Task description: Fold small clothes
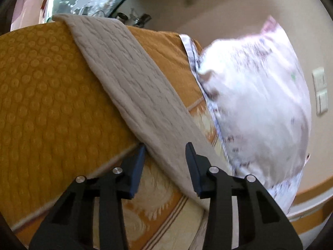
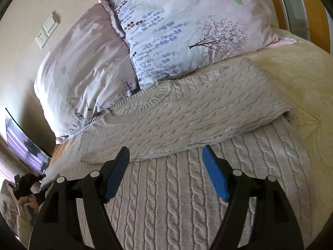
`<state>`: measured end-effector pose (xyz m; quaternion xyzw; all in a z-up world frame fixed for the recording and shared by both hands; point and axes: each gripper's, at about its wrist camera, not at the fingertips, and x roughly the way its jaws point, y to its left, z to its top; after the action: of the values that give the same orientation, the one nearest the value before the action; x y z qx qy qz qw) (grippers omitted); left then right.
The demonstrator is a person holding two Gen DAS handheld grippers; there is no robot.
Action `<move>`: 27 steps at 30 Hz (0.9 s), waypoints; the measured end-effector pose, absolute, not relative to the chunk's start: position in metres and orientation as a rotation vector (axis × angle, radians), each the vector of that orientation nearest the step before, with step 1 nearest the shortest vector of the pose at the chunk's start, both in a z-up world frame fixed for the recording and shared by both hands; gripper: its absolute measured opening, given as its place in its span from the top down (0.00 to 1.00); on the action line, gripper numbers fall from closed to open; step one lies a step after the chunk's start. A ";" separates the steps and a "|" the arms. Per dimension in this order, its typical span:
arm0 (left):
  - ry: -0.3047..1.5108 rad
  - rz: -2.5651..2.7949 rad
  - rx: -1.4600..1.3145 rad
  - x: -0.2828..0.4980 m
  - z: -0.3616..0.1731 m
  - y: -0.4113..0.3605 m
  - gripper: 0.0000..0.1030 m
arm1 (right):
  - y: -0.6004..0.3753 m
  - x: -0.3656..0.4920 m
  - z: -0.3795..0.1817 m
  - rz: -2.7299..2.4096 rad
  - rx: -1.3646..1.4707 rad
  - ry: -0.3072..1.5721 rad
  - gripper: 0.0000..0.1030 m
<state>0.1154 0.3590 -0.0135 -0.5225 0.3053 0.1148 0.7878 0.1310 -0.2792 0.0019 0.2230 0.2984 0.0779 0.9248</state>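
While the cable-knit sweater (image 2: 187, 112) lies half-folded on the bed (image 2: 301, 79), both grippers, left gripper (image 1: 165, 156) and right gripper (image 2: 166, 158), hang wide apart, empty, near its edges.

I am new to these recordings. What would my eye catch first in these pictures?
First, the cream cable-knit sweater spread across the bed, one part folded over its body. Behind it, against the wall, lie two lavender floral pillows. The right tool hovers open above the knit; the left tool is open at the sweater's edge on the orange bedspread.
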 end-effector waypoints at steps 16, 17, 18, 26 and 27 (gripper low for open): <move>0.534 0.079 -1.076 0.147 0.050 0.335 0.95 | -0.279 0.128 0.003 0.199 0.470 0.599 0.28; 0.530 0.029 -1.050 0.153 0.061 0.319 0.95 | -0.280 0.126 0.004 0.202 0.471 0.595 0.28; 0.529 -0.019 -1.025 0.160 0.069 0.302 0.95 | -0.281 0.125 0.005 0.201 0.471 0.592 0.28; 0.670 -0.419 -0.821 0.207 0.080 0.112 0.95 | -0.294 0.113 0.012 0.176 0.472 0.569 0.28; 0.698 -0.451 -0.797 0.209 0.073 0.089 0.95 | -0.295 0.111 0.012 0.171 0.468 0.567 0.28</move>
<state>0.2087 0.0888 0.0735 -0.3767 0.3301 -0.2131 0.8389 0.1110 -0.2953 0.0121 0.2286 0.2768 0.0837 0.9296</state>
